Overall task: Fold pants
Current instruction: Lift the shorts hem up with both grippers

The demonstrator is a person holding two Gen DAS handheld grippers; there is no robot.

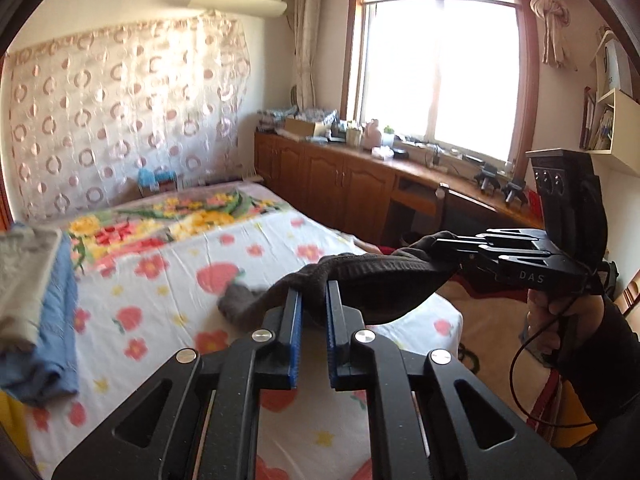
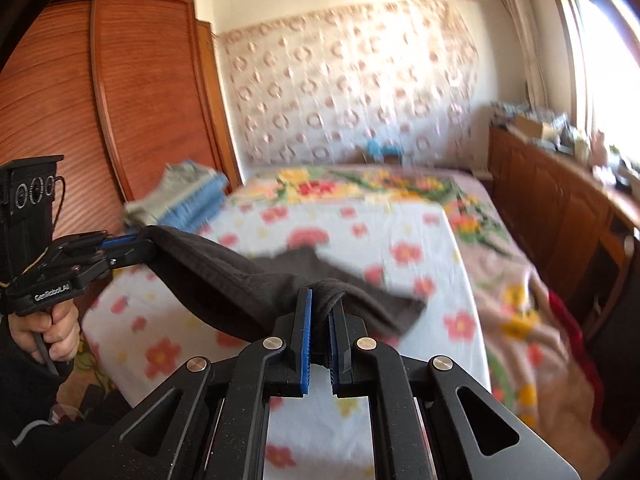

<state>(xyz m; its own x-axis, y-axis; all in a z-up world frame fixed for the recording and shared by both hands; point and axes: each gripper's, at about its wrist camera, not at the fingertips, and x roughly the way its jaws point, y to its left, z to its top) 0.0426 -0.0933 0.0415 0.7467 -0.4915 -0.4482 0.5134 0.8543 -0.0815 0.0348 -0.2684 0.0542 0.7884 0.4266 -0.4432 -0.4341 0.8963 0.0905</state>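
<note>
Dark brown-black pants (image 1: 372, 280) hang in the air above the bed, stretched between both grippers. My left gripper (image 1: 314, 292) is shut on one end of the waistband. My right gripper (image 2: 320, 300) is shut on the other end of the pants (image 2: 224, 276). In the left wrist view the right gripper (image 1: 444, 244) shows at right, clamped on the cloth. In the right wrist view the left gripper (image 2: 140, 242) shows at left, clamped on the cloth. The pants' loose lower part droops towards the sheet (image 2: 360, 280).
The bed (image 1: 224, 264) has a white flowered sheet and a floral blanket (image 2: 508, 264). A stack of folded clothes (image 1: 36, 292) lies at the bed's left edge, also seen in the right wrist view (image 2: 184, 196). Wooden cabinets (image 1: 332, 184) and a wardrobe (image 2: 132, 92) flank the bed.
</note>
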